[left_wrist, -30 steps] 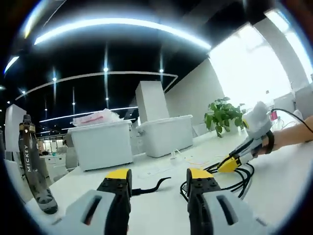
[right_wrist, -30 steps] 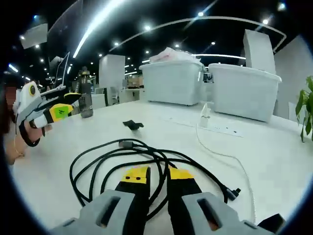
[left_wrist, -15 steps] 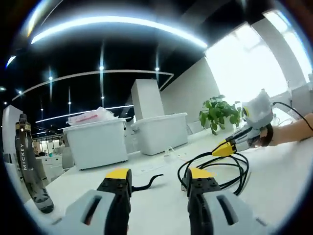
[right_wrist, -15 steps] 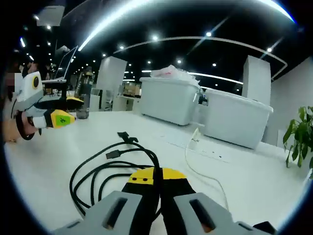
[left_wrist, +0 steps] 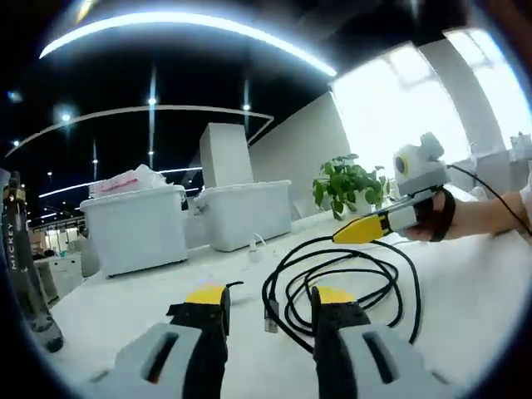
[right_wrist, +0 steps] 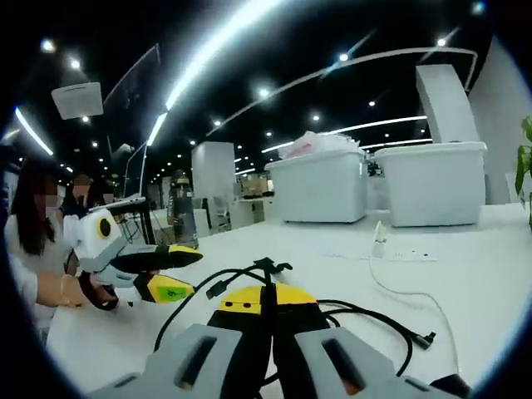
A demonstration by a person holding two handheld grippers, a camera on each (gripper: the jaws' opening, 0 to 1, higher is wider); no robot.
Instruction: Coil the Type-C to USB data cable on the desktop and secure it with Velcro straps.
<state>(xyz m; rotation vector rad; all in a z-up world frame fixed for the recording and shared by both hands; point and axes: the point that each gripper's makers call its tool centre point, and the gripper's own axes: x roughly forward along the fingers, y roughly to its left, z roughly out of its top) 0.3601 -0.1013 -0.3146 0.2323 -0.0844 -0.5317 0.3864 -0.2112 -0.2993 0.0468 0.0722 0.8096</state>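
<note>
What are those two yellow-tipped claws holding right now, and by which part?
The right gripper is shut on the black cable, pinching a strand of its loose coil. The left gripper is open and holds nothing.

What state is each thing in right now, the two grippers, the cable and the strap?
right gripper: shut on the black cable, held above the desk.
left gripper: open, holding nothing.
black cable: loosely looped, unstrapped, lifted at the right gripper.
Velcro strap: lying loose on the desk, not on the cable.
</note>
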